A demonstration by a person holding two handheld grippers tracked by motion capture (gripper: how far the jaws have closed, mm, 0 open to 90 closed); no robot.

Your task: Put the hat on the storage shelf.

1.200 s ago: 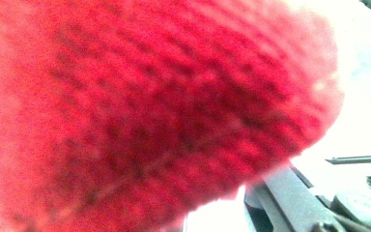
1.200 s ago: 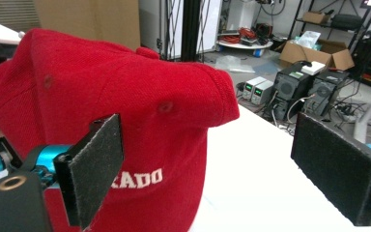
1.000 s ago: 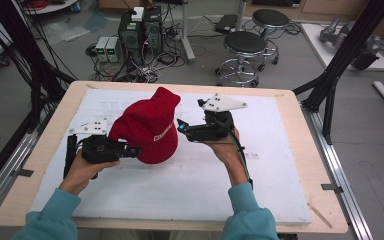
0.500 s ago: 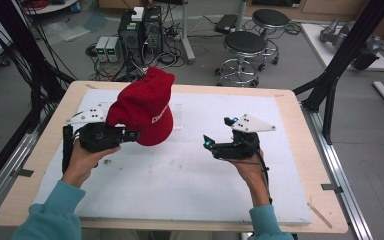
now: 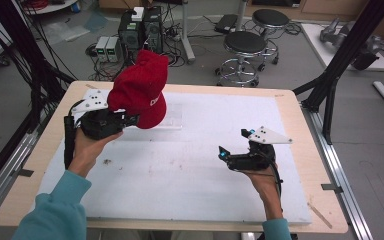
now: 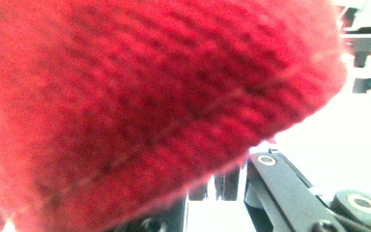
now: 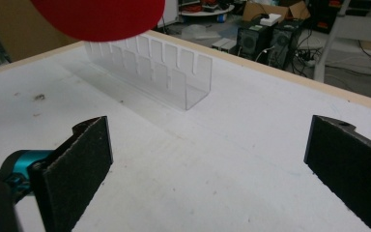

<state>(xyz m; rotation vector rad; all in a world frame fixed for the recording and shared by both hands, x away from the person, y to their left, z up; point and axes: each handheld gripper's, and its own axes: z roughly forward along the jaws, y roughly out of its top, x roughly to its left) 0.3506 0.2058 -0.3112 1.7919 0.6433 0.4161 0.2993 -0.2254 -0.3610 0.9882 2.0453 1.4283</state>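
Note:
A red knit hat [image 5: 140, 87] with white lettering hangs in the air over the table's back left. My left gripper [image 5: 130, 120] is shut on its lower edge. In the left gripper view the hat's ribbed cuff [image 6: 149, 96] lies right over the jaws [image 6: 217, 186]. My right gripper [image 5: 222, 152] is low over the right side of the table, well away from the hat. Its jaws have just been opening and stand wide, with nothing between the pads [image 7: 207, 169]. The hat's underside [image 7: 101, 17] shows at the top left of the right gripper view.
A clear plastic rack [image 7: 159, 72] with slotted walls stands on the white sheet [image 5: 180, 175] at the back, just below the hat [image 5: 172, 117]. Stools and computer cases stand on the floor beyond the table's far edge.
My right gripper has drawn away from the hat, rightward and toward the person, and sunk lower. The left gripper has lifted the hat higher, toward the back left.

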